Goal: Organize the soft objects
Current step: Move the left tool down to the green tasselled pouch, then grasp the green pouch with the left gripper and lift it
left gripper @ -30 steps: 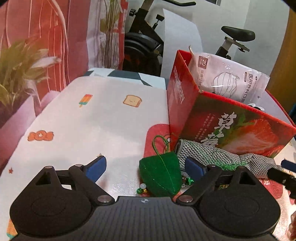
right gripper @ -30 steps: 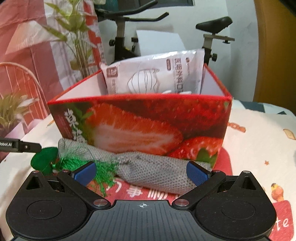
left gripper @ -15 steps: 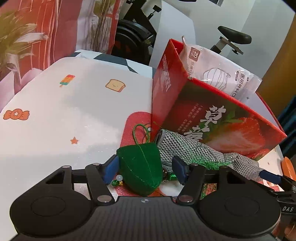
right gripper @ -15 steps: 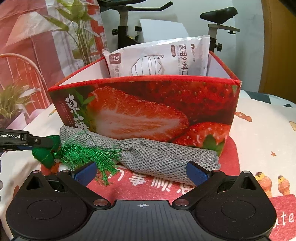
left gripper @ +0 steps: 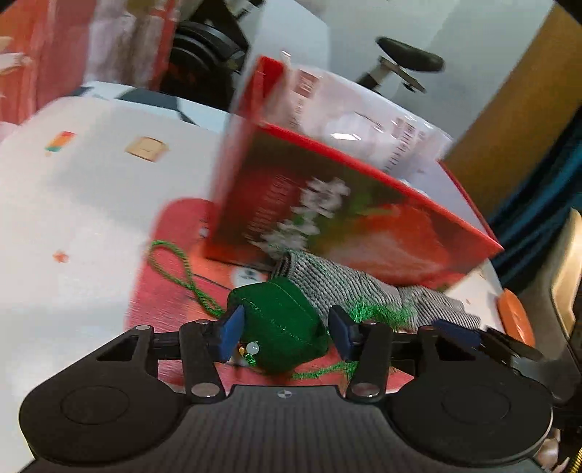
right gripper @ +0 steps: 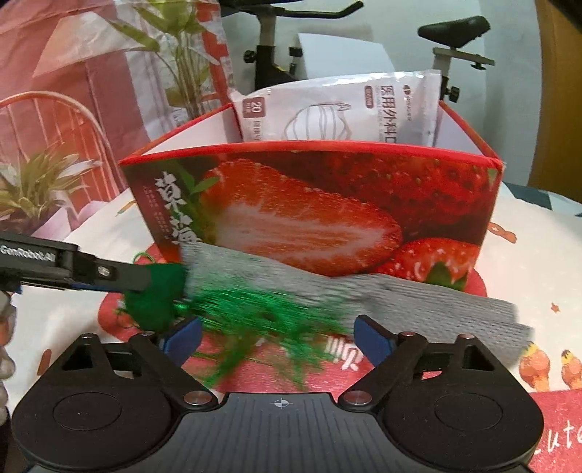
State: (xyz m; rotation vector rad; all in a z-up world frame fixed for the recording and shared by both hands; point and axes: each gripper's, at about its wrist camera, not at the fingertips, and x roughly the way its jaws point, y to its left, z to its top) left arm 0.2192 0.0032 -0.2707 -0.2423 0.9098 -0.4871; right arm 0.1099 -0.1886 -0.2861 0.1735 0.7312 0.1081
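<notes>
A green felt pouch (left gripper: 280, 320) with a cord loop (left gripper: 171, 265) sits between the blue pads of my left gripper (left gripper: 285, 329). Its jaws are closing, and both pads touch the pouch's sides. From the right wrist the pouch (right gripper: 152, 291) shows under the left gripper's finger (right gripper: 109, 276). A green tassel (right gripper: 254, 316) and a rolled grey knit cloth (right gripper: 418, 298) lie blurred before the red strawberry box (right gripper: 309, 218). My right gripper (right gripper: 276, 338) is closing too, with the tassel between its pads, which do not press it. A white mask pack (right gripper: 342, 109) stands in the box.
The box (left gripper: 363, 225) stands on a red mat (left gripper: 174, 291) over a white printed tablecloth (left gripper: 91, 218). An exercise bike (right gripper: 454, 32) and a potted plant (right gripper: 36, 189) are behind the table. An orange object (left gripper: 516, 320) lies at the far right.
My left gripper came forward and down, and its jaws narrowed from wide onto the green pouch. The right jaws narrowed a little. Tassel and grey cloth shifted and now look blurred.
</notes>
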